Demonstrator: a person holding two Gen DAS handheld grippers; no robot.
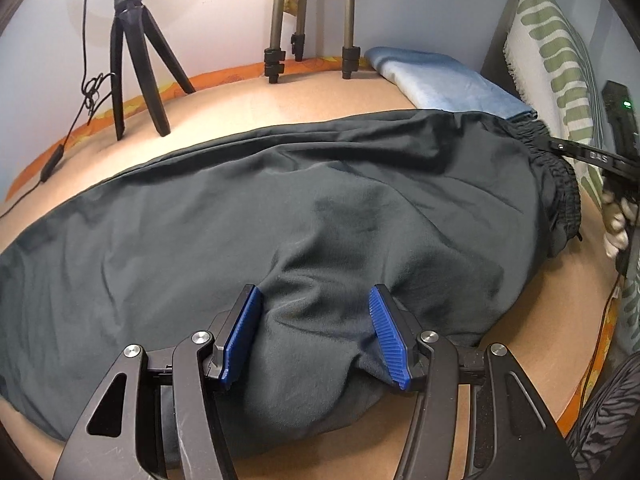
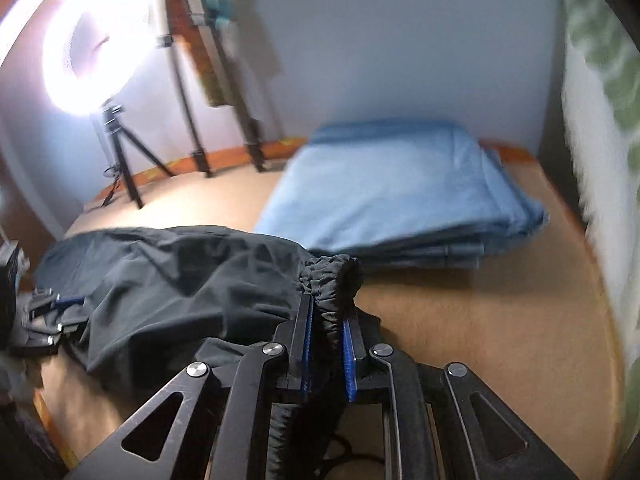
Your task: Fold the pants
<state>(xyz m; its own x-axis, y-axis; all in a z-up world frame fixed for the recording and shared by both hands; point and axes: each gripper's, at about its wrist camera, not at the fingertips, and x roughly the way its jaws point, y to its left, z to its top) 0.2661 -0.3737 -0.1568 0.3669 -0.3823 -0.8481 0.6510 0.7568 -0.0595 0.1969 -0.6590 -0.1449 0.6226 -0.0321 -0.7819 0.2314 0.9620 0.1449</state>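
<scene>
In the left wrist view the left claw (image 1: 316, 328) sits nearest, its blue ribbed pads (image 1: 386, 340) standing apart on either side of a raised hump of the dark pants (image 1: 280, 208). Cloth bulges up between them, but whether the pads truly press it cannot be told. The pants lie spread across the tan bed (image 1: 248, 100), legs running off to the left, the gathered elastic waistband (image 1: 560, 184) at the right.

In the right wrist view the right claw (image 2: 325, 332) is clenched on that waistband (image 2: 332, 276) — the bunched black elastic is squeezed between the narrow jaws and rises above the fingertips. The rest of the pants (image 2: 160, 272) trails away to the left in loose folds, with the left claw (image 2: 52, 312) small at the far left edge. This view is blurred.

Beyond the pants lies a folded light-blue blanket (image 2: 400, 188) on the bed surface (image 2: 500, 320). To the right stands a green-and-white patterned pillow (image 1: 560, 64). Farthest off, against the pale wall, stand a small black tripod (image 1: 136, 64) — it carries a glowing ring light (image 2: 92, 56) — and the legs of a taller grey tripod (image 1: 312, 20).
</scene>
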